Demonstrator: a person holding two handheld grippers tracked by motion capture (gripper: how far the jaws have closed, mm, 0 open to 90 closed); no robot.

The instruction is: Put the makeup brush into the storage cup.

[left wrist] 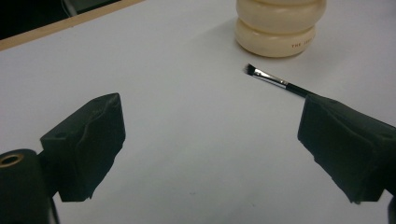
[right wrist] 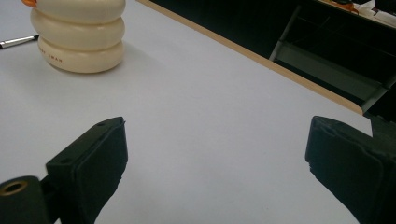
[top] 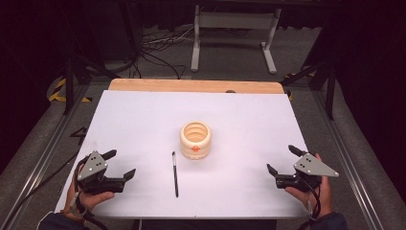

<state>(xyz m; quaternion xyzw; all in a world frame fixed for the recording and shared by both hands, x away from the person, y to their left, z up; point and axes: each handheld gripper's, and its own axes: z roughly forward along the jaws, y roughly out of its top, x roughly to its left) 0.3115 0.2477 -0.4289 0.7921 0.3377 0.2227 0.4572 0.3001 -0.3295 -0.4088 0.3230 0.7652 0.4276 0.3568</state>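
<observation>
Black brush handle (left wrist: 299, 89) behind jaw

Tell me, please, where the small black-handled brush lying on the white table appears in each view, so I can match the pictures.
High view: the brush lies at centre, bristles pointing away, just left of and nearer than the cream ribbed holder.
Left gripper view: upper right, bristles up-left, handle running behind the right jaw.
Right gripper view: just a tip of it at the far left edge.
Shared landmark: the cream ribbed holder, which the brush lies beside in each.
</observation>
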